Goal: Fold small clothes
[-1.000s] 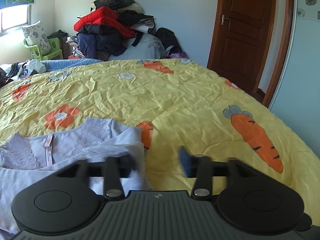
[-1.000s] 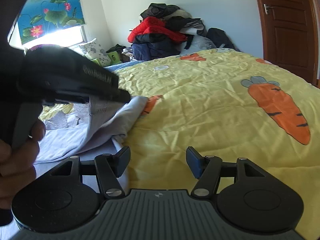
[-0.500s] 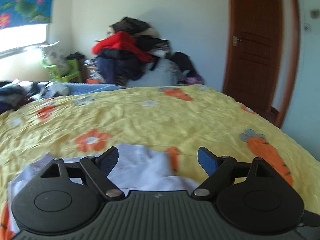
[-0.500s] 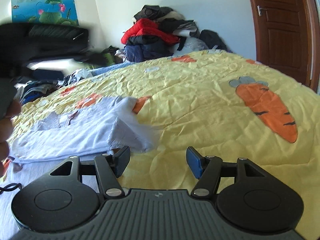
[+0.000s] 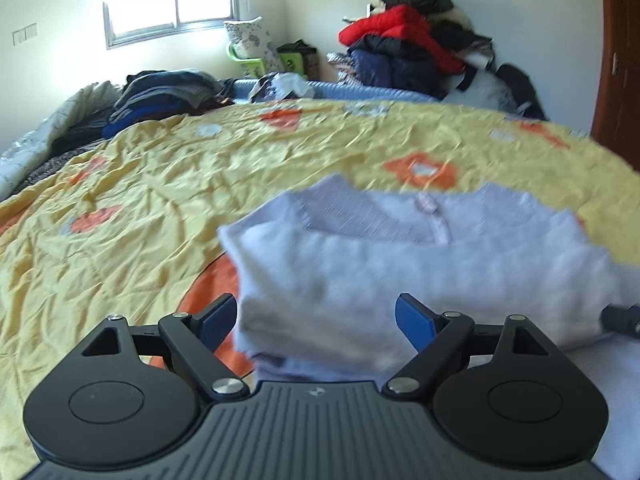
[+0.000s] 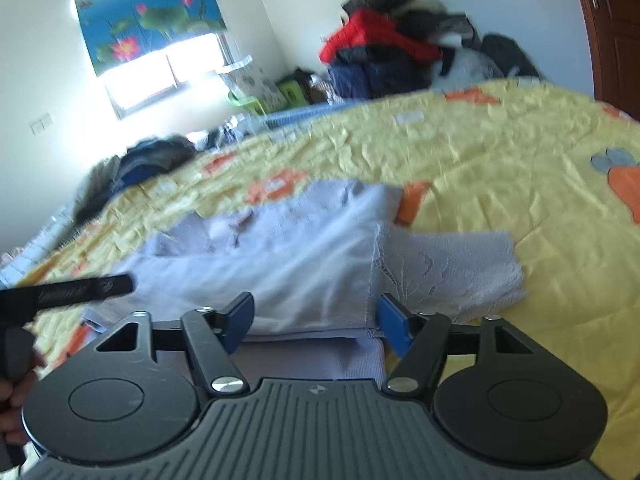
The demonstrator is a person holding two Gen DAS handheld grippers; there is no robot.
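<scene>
A pale lilac top (image 5: 420,264) with lace trim lies partly folded on the yellow bedspread (image 5: 140,200); it also shows in the right wrist view (image 6: 280,256), with a lace sleeve (image 6: 448,268) sticking out to the right. My left gripper (image 5: 316,320) is open and empty, just in front of the top's near left edge. My right gripper (image 6: 316,320) is open and empty, over the top's near edge. The left gripper's black body (image 6: 68,292) shows at the left of the right wrist view.
A pile of jackets (image 5: 412,44) stands against the far wall. Dark folded clothes (image 5: 160,96) lie at the bed's far left. A brown door (image 6: 616,32) is at the right. A window (image 5: 168,12) and green chair (image 5: 248,60) are behind the bed.
Both grippers have swung to the left and now face the window side. The top's side has been folded over, and the left gripper has let go and pulled back from it.
</scene>
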